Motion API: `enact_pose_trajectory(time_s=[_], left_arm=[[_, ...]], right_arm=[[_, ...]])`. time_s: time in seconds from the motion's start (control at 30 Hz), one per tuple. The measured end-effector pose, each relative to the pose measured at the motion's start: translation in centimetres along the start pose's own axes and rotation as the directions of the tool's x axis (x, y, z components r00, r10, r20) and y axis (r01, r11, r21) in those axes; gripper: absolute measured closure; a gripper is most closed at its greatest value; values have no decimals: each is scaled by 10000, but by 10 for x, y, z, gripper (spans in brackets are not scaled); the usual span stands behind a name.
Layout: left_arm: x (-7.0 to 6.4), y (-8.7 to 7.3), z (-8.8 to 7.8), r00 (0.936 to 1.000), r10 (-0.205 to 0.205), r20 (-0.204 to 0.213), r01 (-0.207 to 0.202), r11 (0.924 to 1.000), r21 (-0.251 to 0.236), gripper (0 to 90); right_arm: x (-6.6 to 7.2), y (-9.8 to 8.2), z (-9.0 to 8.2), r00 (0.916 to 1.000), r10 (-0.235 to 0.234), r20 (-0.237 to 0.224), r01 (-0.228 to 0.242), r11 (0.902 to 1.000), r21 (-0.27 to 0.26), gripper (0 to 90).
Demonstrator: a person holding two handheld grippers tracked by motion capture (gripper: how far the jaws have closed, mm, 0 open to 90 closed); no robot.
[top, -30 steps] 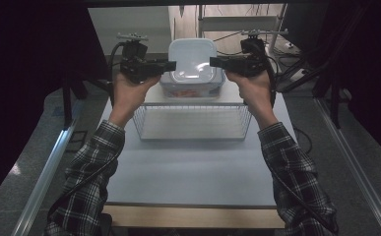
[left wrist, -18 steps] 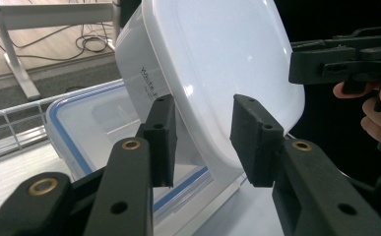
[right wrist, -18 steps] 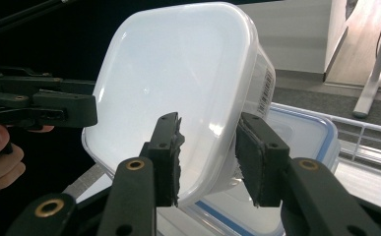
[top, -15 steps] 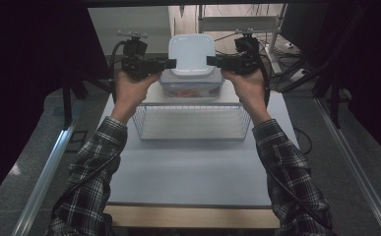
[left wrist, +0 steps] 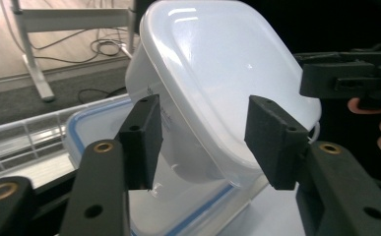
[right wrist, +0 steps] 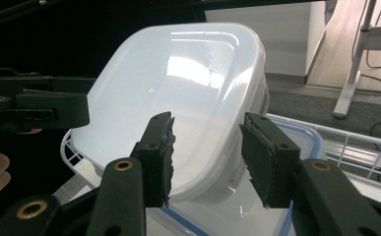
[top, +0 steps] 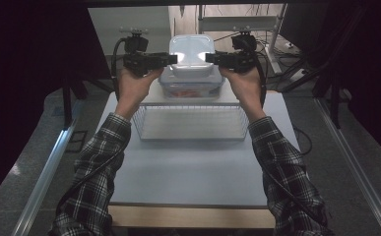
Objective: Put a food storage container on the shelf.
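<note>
**White tub atop blue-rimmed box, jaws loosened on both sides**

White plastic tub (top: 192,55), upside down, resting on a clear storage box with a blue-edged lid (top: 191,89) at the far end of the counter (top: 188,172). Tilted in both gripper views, one corner dipping toward the lid. Just in front of the box, a white wire basket (top: 190,123).

Left gripper (top: 171,59) reaching in from the tub's left edge, right gripper (top: 210,57) from its right edge, both level and facing each other. Jaws on both sides just been opening. In the left gripper view (left wrist: 203,142), tub rim between the pads, a gap on the right pad; released. In the right gripper view (right wrist: 205,157), rim between the pads, gaps on both sides; released too.
</note>
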State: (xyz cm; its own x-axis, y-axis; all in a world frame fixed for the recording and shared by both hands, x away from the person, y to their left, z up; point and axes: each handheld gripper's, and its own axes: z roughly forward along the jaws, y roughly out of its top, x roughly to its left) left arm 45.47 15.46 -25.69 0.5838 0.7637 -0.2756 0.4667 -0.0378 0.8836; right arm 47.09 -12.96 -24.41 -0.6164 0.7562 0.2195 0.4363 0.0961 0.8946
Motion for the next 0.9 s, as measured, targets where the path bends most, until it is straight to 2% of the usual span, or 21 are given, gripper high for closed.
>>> enact_pose_trajectory(time_s=[0.17,0.4,0.5,0.63,0.7,0.77,0.83,0.9], left_arm=[[2,3,4,9998,-108,-155,106,9999,-122,455],[7,4,8,9996,-171,-217,166,9996,-223,398],[6,5,8,9995,35,-315,-42,9998,-220,366],[4,4,2,9998,205,7,-204,9978,-631,280],[3,2,0,9987,348,378,-320,9968,-731,216],[2,-1,-1,9964,497,680,-451,9967,-668,174],[1,-5,-1,9953,698,669,-664,9964,-525,112],[-2,-10,-2,9930,890,771,-858,9954,-433,101]], right_arm=[[1,1,1,9993,-158,340,162,9998,-119,541],[-1,2,2,9998,-11,179,14,9999,-154,534],[-3,2,2,9999,40,93,-38,9999,-167,514],[-5,0,-1,9996,-214,-198,208,9993,-314,436],[-7,-2,-4,9985,-331,-430,318,9990,-307,401],[-9,-5,-8,9966,-384,-733,366,9990,-255,366],[-11,-9,-10,9943,-536,-917,511,9983,-293,331],[-13,-13,-14,9925,-682,-1010,652,9973,-330,287]])
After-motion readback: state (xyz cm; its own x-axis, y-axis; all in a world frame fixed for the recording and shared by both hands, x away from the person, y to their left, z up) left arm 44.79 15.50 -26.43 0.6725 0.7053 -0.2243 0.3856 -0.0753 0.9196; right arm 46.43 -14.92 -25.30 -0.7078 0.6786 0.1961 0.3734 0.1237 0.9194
